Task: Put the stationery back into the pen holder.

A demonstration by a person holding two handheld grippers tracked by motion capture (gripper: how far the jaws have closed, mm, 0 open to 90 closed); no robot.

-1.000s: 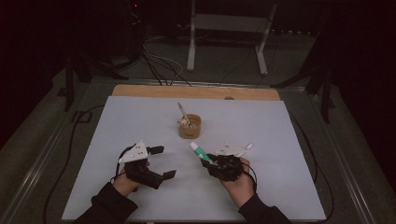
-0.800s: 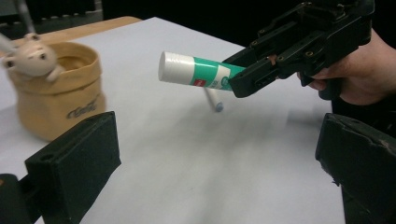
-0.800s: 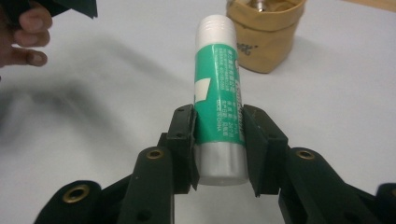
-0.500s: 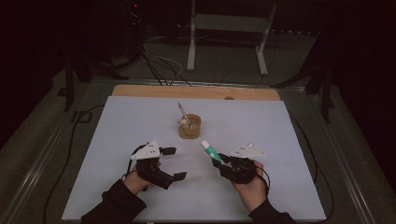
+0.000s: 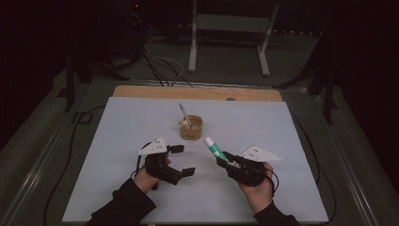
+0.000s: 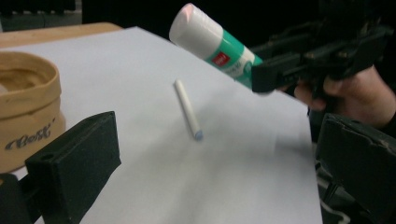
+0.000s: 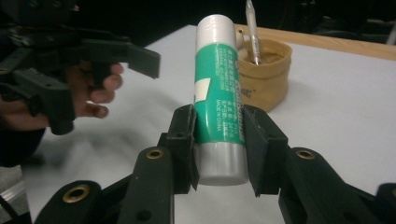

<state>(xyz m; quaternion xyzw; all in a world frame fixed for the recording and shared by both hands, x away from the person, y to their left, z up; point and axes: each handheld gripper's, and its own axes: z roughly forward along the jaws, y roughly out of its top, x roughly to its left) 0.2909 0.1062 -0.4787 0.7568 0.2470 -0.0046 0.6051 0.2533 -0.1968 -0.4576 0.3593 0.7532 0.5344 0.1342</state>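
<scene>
Plainly, the right gripper sits at the lower right of the high view, its 2 jaws pinched on a green and white glue stick that tilts up and to the upper left, toward the middle of the frame. In the right gripper view the glue stick stands upright at the centre, with one black pad pressed on each side of its lower green part and its grey base just above the gripper body; the white cap end points toward the top of the frame. At the lower left of the high view the left gripper is held over the white worktop with its jaws spread wide and nothing between them. In the left gripper view its jaws stand far apart at the bottom left and bottom right corners, and a white crayon-like stick lies on the worktop in the gap beyond them, touching neither jaw. At the upper right of that view the glue stick shows again, clamped in the other gripper. A tan fabric cup stands near the middle of the worktop, above and between the 2 grippers, with a pen leaning out of it.
</scene>
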